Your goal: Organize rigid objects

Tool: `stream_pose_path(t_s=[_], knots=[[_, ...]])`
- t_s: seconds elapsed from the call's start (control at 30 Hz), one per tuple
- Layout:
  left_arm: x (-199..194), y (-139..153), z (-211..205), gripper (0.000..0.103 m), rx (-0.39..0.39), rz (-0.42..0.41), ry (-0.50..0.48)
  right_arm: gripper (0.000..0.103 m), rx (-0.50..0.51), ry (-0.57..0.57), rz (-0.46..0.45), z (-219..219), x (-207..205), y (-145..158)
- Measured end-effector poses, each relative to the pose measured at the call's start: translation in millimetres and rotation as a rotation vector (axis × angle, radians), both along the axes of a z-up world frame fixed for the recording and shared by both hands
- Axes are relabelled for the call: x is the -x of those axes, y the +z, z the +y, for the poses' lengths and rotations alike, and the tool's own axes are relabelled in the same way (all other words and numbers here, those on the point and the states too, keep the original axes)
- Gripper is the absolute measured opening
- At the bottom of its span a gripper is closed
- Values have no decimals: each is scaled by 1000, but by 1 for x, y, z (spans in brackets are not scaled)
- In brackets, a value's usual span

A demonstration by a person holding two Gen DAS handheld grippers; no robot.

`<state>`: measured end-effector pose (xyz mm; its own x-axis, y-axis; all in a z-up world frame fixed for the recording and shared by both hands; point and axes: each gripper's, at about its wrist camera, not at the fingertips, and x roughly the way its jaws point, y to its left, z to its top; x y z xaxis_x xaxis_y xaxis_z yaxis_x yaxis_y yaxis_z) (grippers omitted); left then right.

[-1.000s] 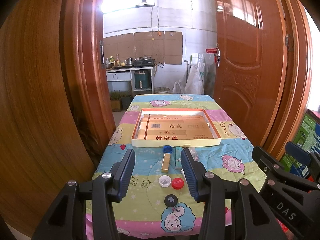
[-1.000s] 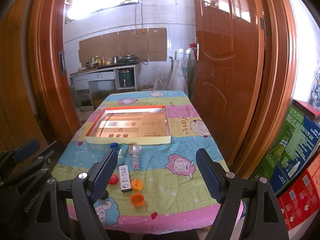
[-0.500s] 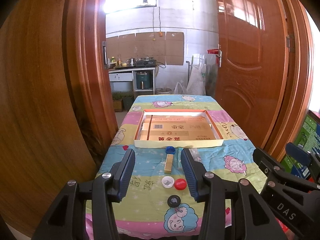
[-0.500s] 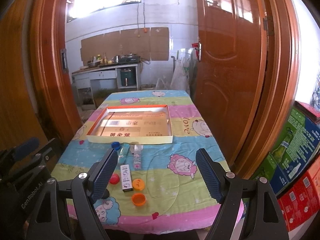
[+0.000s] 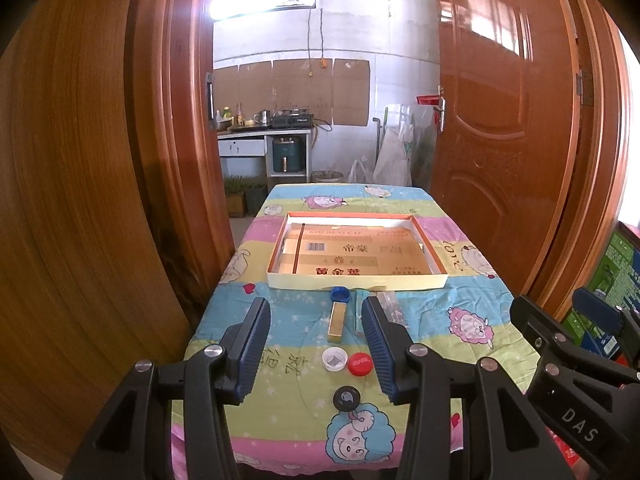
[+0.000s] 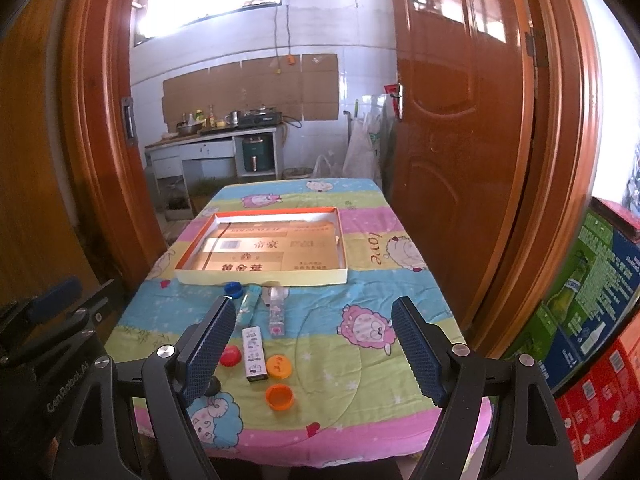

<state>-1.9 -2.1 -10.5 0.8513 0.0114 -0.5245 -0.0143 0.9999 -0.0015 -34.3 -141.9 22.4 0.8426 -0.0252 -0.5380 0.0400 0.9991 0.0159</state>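
Small rigid items lie on the near part of the cartoon-print tablecloth (image 5: 460,320). The left wrist view shows a blue cap (image 5: 340,293), a gold box (image 5: 337,322), a white cap (image 5: 334,359), a red cap (image 5: 360,364) and a black cap (image 5: 346,398). My left gripper (image 5: 316,344) hangs open above them, holding nothing. The right wrist view shows a white printed box (image 6: 254,354), two orange caps (image 6: 279,366) (image 6: 280,397), a blue tube (image 6: 248,304) and a clear tube (image 6: 277,312). My right gripper (image 6: 312,350) is open and empty. Beyond the items lies a shallow cardboard tray (image 5: 356,282).
Wooden door panels (image 5: 500,140) (image 5: 80,200) flank the table on both sides. Stacked printed cartons (image 6: 592,320) stand to the right of the table. A kitchen counter (image 5: 264,132) with pots is at the back wall. The right gripper's body (image 5: 580,380) crosses the left view's lower right corner.
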Motion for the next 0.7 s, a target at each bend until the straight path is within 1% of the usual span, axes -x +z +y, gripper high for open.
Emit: stream_pose_path(t_s=[0.3,0.6,0.7], knots=[[-3,-2,0,47,4,12,-1,82,-10,3,7,-5,0,-7],[-13,-12,4,47,4,46,4,82,-19,11,33,-8,-7,-19],[-17,-18,8,47,18,53,-2,82,-19,17,34,-10,-9,-24]])
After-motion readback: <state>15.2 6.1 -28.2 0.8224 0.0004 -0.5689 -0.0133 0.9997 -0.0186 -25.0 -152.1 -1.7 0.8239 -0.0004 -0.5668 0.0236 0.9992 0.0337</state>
